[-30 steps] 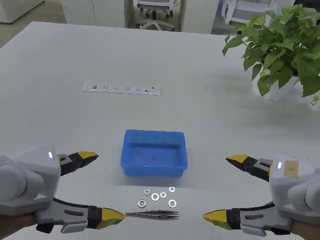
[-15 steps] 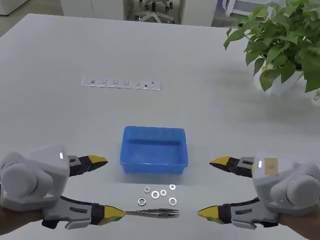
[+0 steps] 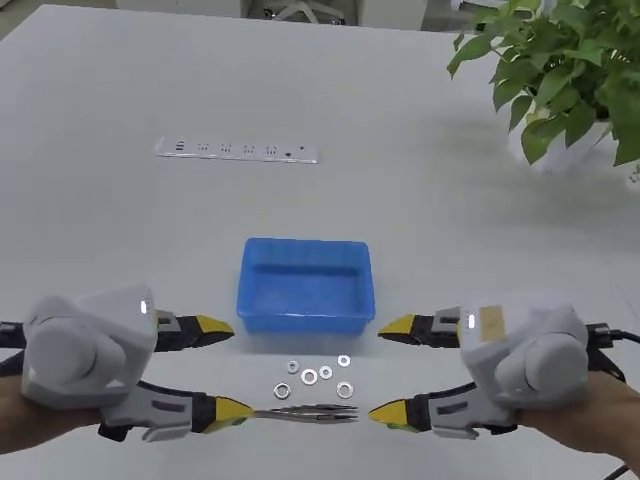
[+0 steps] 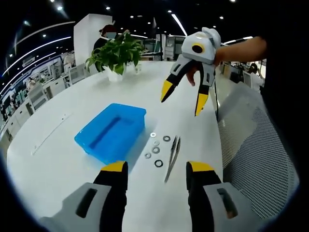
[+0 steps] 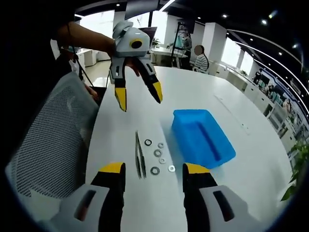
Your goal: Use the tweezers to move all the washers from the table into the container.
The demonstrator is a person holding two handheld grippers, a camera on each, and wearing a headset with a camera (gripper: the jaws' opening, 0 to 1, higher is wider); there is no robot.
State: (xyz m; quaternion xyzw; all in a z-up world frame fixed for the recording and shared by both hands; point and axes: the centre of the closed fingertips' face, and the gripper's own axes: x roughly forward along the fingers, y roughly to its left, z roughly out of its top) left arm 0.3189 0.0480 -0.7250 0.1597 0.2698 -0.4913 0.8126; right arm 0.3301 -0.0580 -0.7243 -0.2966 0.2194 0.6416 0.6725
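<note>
Head view: left gripper (image 3: pixel 235 368) and right gripper (image 3: pixel 381 369) agape, empty, flanking metal tweezers (image 3: pixel 305 411) loose by near edge of white table (image 3: pixel 100 80); small silver washers (image 3: pixel 315 375) between those and blue plastic container (image 3: pixel 305 290), count unclear.

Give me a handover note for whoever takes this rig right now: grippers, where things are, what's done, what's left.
Left gripper: open, holding nothing, to the left of the washers.
Right gripper: open, holding nothing, facing it from the right.
Tweezers: flat on the table between the two grippers, on the near side of the washers, not picked up.
Washers: six, loose on the table between the tweezers and the blue container.
Done: nothing; the container looks empty.
Left: pick up the tweezers, then move all six washers into the container.
</note>
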